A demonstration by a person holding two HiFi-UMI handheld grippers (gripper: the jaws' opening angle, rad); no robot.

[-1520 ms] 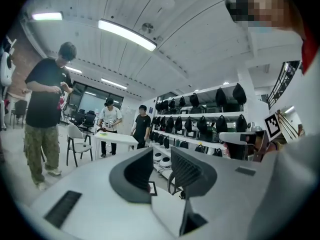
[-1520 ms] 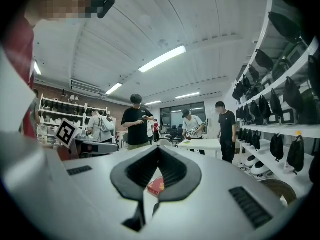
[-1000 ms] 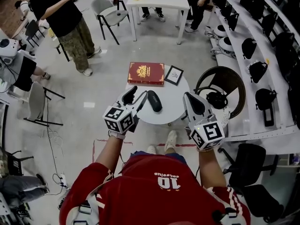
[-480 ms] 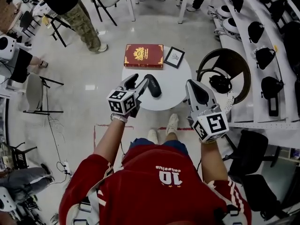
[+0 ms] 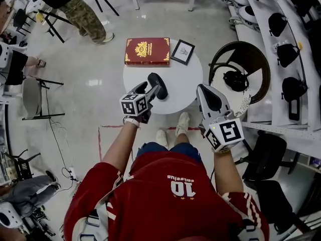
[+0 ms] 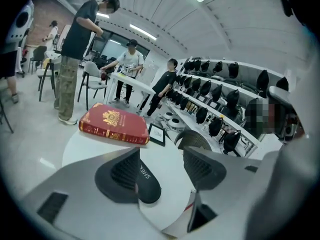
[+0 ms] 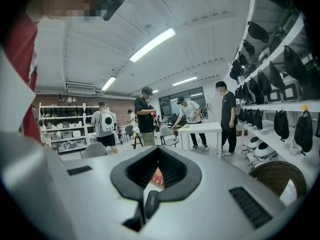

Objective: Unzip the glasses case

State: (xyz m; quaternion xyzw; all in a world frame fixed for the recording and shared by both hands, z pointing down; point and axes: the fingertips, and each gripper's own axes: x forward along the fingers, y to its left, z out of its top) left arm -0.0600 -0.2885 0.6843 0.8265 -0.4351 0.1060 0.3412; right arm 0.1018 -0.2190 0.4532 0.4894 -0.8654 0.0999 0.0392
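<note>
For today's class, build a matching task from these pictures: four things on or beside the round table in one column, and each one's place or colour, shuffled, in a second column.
Things
1. glasses case
2. book
3. picture frame
4. headphones

Descriptions
A. on the round chair to the right of the table in the head view
B. red with gold ornament, at the table's far edge
C. black and oblong, closer to the table's near edge than the book
D. small, dark-rimmed, just right of the book

Pairs: 1-C; 2-B; 3-D; 4-A
</note>
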